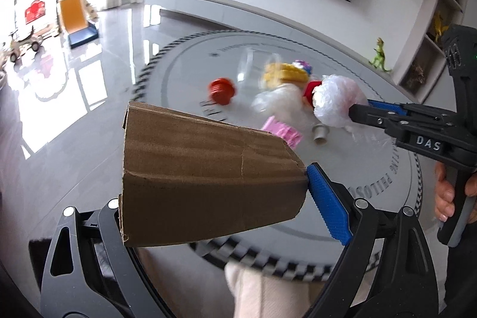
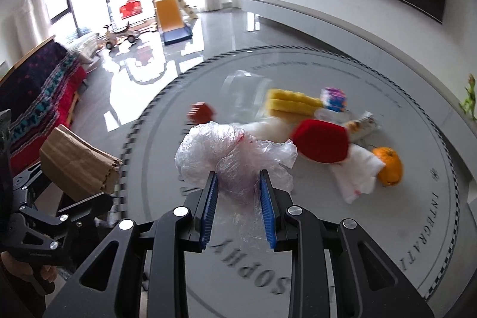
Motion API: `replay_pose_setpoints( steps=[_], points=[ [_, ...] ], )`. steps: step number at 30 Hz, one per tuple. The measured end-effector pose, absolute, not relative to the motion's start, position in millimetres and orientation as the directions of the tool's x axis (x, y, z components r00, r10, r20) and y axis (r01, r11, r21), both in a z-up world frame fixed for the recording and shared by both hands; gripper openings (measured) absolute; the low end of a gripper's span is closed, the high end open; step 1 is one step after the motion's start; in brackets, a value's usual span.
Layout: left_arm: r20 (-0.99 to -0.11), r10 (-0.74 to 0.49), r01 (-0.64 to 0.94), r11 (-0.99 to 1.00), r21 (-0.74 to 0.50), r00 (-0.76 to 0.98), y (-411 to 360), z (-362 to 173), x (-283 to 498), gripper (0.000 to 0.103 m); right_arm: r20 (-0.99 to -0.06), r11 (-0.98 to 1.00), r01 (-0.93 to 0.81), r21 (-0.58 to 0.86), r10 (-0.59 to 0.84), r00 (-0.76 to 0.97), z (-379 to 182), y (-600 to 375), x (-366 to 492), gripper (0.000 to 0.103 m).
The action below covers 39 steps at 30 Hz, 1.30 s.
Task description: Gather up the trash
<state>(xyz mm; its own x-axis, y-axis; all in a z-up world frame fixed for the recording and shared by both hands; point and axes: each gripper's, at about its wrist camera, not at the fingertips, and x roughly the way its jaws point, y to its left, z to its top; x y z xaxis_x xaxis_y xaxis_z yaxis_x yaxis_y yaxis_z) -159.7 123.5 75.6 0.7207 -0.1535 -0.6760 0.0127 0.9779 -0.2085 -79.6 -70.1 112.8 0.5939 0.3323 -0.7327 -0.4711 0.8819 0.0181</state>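
We hold a crinkled, see-through plastic bag, bunched into a soft ball, pinched between the ribbed blue pads of our right gripper above the round grey rug. Our left gripper, jaws wide, clamps a creased brown cardboard box. An orange and a red cap lie on the rug.
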Motion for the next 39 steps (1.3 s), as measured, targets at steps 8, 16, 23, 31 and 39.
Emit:
replay_pose_setpoints(
  steps=[8, 16, 23, 31, 39],
  points=[
    [-0.694, -0.033, -0.145, 0.970, -0.195, 0.719, 187.2, 60.5, -226.2, 0.089, -0.742, 0.779, -0.626, 0.044, 0.445, 0.502, 102.5, 6.6, -124.3, 0.029],
    [-0.750, 0.095, -0.332, 0.927, -0.173, 0.655, 247.7, 25.8, -291.6, 0.089, -0.774, 0.624, -0.778, 0.077, 0.530, 0.348, 76.7, 93.9, -182.4, 0.029],
    [-0.808, 0.157, -0.463, 0.873, -0.156, 0.568, 282.5, -11.1, -340.5, 0.089, -0.817, 0.506, -0.853, 0.128, 0.541, 0.198, 45.3, 158.1, -219.9, 0.030],
    [-0.890, 0.248, -0.643, 0.763, -0.063, 0.382, 312.9, -54.7, -394.8, 0.098, -0.842, 0.446, -0.862, 0.239, 0.537, 0.045, 14.2, 204.7, -246.2, 0.071],
    [-0.890, 0.232, -0.679, 0.726, -0.110, 0.393, 327.0, -58.9, -403.4, 0.098, -0.838, 0.445, -0.863, 0.240, 0.543, 0.047, 12.7, 200.2, -246.7, 0.072]
  ],
)
